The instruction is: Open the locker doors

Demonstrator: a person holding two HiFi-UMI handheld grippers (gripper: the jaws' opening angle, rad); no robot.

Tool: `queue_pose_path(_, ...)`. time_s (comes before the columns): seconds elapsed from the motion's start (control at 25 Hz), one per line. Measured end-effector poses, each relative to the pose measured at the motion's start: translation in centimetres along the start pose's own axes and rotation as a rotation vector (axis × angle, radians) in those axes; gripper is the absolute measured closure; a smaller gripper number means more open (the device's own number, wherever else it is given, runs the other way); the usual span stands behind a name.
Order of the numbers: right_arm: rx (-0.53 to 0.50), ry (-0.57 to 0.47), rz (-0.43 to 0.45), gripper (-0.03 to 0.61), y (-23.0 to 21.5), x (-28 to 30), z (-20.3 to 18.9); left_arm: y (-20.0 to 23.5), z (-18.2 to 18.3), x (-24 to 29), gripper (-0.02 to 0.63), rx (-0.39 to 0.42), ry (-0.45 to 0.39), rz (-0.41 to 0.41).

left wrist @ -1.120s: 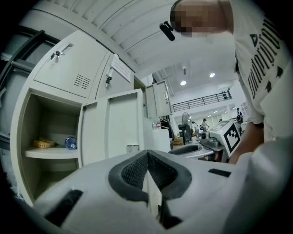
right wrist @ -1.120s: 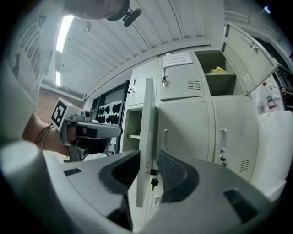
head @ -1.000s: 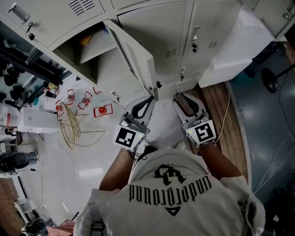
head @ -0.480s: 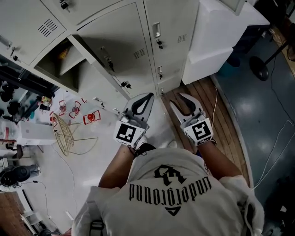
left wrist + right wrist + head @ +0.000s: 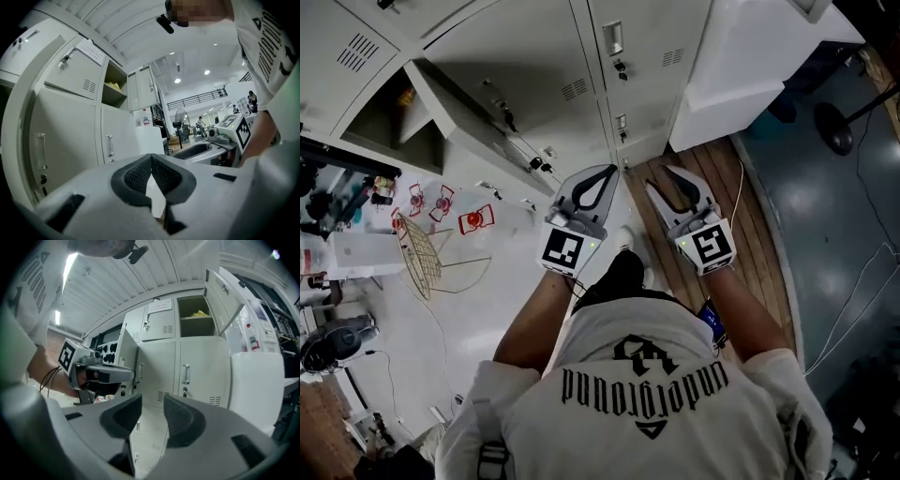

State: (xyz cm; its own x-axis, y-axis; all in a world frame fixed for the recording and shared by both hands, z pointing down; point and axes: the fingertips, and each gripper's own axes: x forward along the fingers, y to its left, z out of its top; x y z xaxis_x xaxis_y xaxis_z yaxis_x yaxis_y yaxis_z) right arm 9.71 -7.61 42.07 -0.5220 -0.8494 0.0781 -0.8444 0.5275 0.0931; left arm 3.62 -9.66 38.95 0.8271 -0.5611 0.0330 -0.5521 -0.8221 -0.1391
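As the right gripper (image 5: 657,177) opened empty jaws, the locker door (image 5: 478,117) shifted left.

The head camera looks steeply down on the lockers (image 5: 534,56). Cameras on the left claw (image 5: 151,159) and right claw (image 5: 152,401) face those same lockers level, close by.

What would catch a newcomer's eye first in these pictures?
The wall of pale grey metal lockers ahead, one upper door open on something yellow. In front of the person are two grey grippers with black-and-white marker cubes: the left gripper shut, the right gripper empty, its jaws just opening.
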Motion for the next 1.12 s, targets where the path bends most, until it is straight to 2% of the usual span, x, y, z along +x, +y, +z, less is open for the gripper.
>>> queue_pose_path(0.24,-0.004,0.043,0.066,0.425,-2.5,5.2,-4.6,3.0,-5.7,3.5,0.606,-0.022,0.047,0.022)
queue_pose_path(0.52,0.0,0.118,0.133,0.425,-5.4,11.4,-13.5,5.9,-13.7,7.4,0.606,-0.06,0.068,0.066)
queue_pose_path(0.8,0.006,0.144,0.185,0.425,-7.4,16.7,-22.2,8.4,-22.9,10.2,0.606,-0.096,0.107,0.11)
queue_pose_path(0.96,0.015,0.129,0.197,0.424,-8.8,19.5,-26.7,9.4,-27.9,11.4,0.604,-0.084,0.137,0.109)
queue_pose_path(1.12,0.007,0.145,0.219,0.423,-9.3,22.7,-30.6,10.6,-31.3,12.3,0.606,-0.076,0.136,0.11)
